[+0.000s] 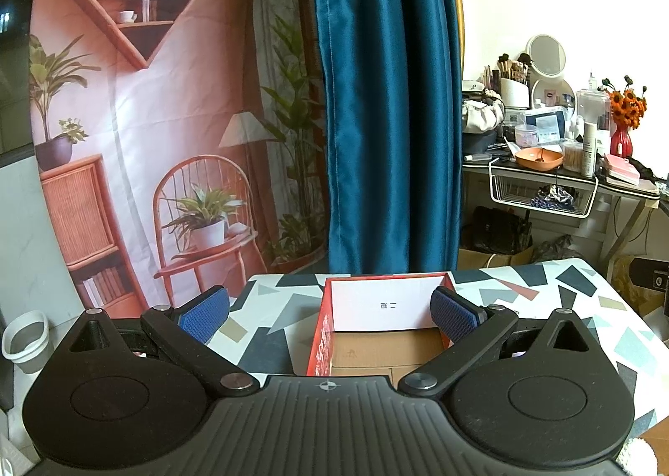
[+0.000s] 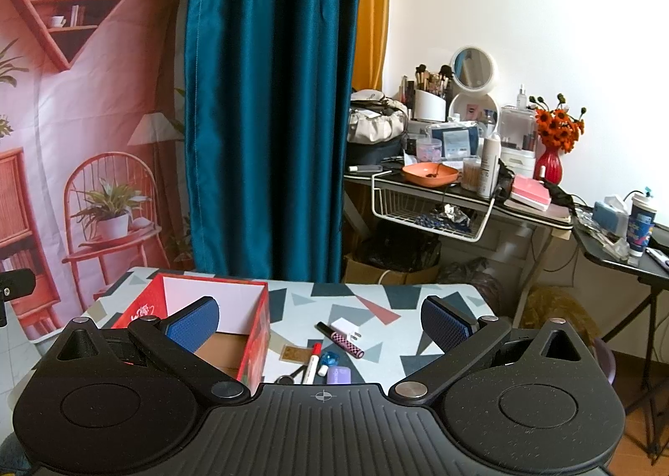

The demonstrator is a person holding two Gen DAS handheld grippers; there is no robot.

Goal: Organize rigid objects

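A red cardboard box (image 1: 320,334) with a white inner wall and bare brown floor stands open on the patterned table (image 1: 276,309). My left gripper (image 1: 330,315) is open and empty, held above the box's near edge. In the right wrist view the box (image 2: 255,334) is at the left. To its right lie a pink checkered tube (image 2: 340,339), a white plug (image 2: 349,329), a red-capped white marker (image 2: 311,363), a blue clip (image 2: 330,359), a purple eraser (image 2: 338,375), scissors (image 2: 290,375) and a brown card (image 2: 294,352). My right gripper (image 2: 320,319) is open and empty above them.
A teal curtain (image 2: 267,100) and a printed backdrop (image 1: 146,120) hang behind the table. A cluttered vanity desk (image 2: 460,192) with a wire basket (image 2: 426,208) stands at the right, beyond the table's far edge. A white bin (image 1: 25,342) stands on the floor at the left.
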